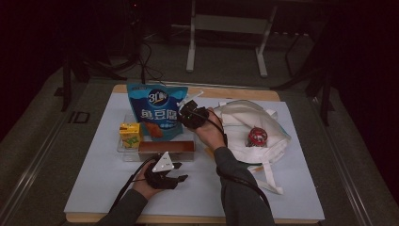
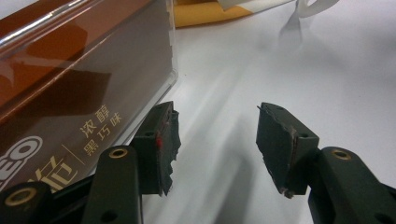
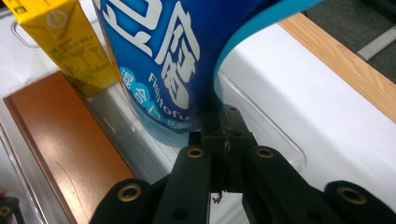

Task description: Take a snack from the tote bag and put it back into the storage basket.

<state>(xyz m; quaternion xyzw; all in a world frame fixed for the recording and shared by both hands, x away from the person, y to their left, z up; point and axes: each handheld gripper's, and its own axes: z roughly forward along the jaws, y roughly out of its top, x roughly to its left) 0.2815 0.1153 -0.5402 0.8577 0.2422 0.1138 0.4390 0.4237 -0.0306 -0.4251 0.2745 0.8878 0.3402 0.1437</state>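
Right gripper (image 3: 223, 140) clamped shut on side edge of blue snack pouch (image 1: 157, 110), standing in clear tray (image 1: 126, 155) at table centre. Left gripper (image 2: 212, 144) approx half open, holding nothing, just beside brown box (image 2: 70, 93). Advise lifting straight up, w/o snagging yellow juice carton (image 1: 130, 134). Tray also contains carton & box; white tote bag (image 1: 244, 127) alongside, red item on it.

Glossy plastic blue snack bag (image 3: 159, 60), clear plastic tray (image 3: 275, 135) (smooth), matt cloth tote bag (image 1: 244, 123), wooden table edge (image 3: 345, 70)
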